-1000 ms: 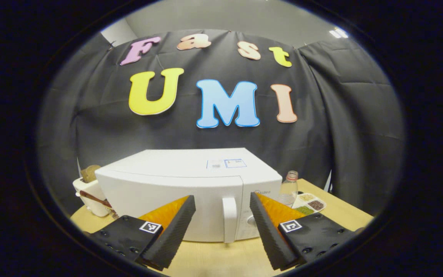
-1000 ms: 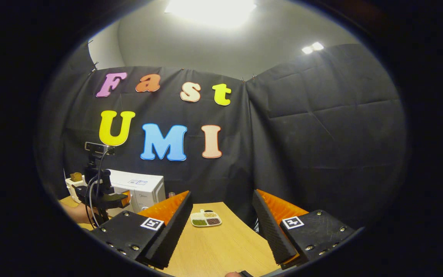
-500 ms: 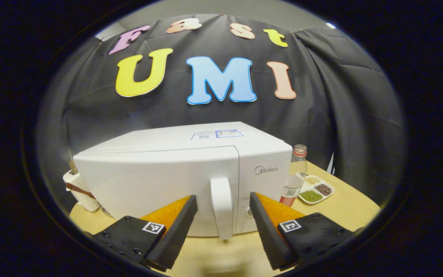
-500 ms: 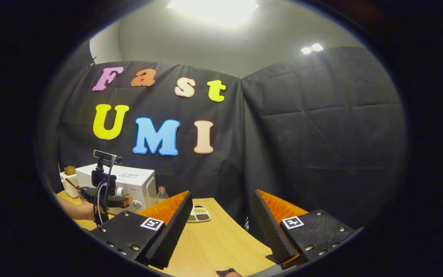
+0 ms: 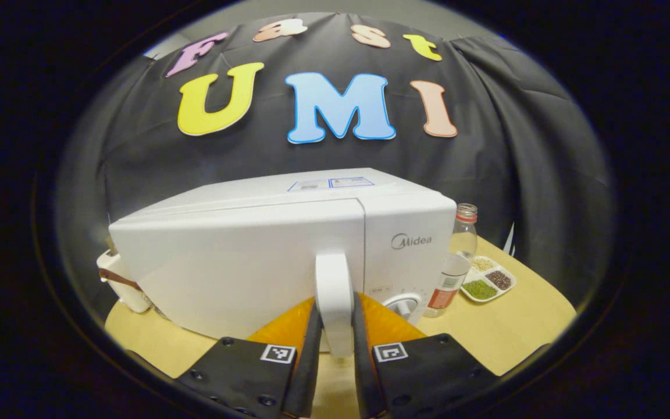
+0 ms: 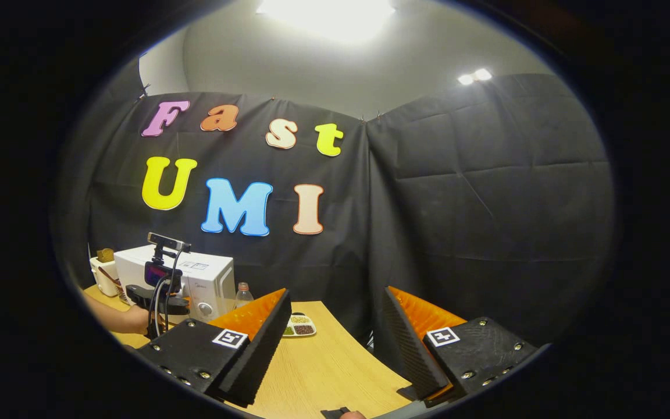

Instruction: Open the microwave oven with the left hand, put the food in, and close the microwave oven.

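the opening step is in hand — the left gripper (image 5: 333, 349) is seen with its jaws clamped on the door handle (image 5: 334, 294) of the microwave (image 5: 242, 256), which stands shut on the table (image 5: 509, 326) toward its far edge. the right gripper (image 6: 335, 337) is held with jaws apart, empty. next, a steady outward pull is called for — the food cannot be made out.

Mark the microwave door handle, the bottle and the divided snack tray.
door handle (image 5: 334, 291), left gripper view, middle of the white bar between the tongs' fingers
bottle (image 5: 454, 269), left gripper view, clear body beside the microwave
divided snack tray (image 5: 470, 298), left gripper view, white near rim
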`<control>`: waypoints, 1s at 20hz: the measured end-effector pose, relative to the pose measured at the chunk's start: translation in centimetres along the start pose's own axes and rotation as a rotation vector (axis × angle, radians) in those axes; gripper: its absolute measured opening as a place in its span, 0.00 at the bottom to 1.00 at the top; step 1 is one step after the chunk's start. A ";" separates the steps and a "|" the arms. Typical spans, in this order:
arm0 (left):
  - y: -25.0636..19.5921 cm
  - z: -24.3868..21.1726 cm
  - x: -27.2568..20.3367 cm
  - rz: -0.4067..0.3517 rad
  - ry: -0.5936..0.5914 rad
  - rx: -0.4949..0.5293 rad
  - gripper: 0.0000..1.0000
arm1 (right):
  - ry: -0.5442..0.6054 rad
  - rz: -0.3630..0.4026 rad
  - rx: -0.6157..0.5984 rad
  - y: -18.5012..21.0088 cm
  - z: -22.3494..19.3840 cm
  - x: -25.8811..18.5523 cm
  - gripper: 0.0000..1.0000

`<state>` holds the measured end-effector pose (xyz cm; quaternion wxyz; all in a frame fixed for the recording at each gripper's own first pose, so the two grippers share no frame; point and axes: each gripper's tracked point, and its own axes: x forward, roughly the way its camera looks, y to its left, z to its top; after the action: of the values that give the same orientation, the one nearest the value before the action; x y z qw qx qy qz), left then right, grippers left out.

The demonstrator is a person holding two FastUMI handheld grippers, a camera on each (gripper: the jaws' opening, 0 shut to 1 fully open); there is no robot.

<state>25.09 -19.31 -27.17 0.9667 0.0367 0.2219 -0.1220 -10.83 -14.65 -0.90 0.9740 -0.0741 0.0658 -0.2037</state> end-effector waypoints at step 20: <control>0.1 -0.4 -0.7 -0.003 0.081 -0.056 0.08 | -0.006 0.061 0.009 0.4 -0.5 1.6 0.96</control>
<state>24.36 -19.05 -27.20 0.9573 0.0142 0.2643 -0.1159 -9.32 -14.97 -1.61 0.9803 -0.0681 0.0643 -0.1740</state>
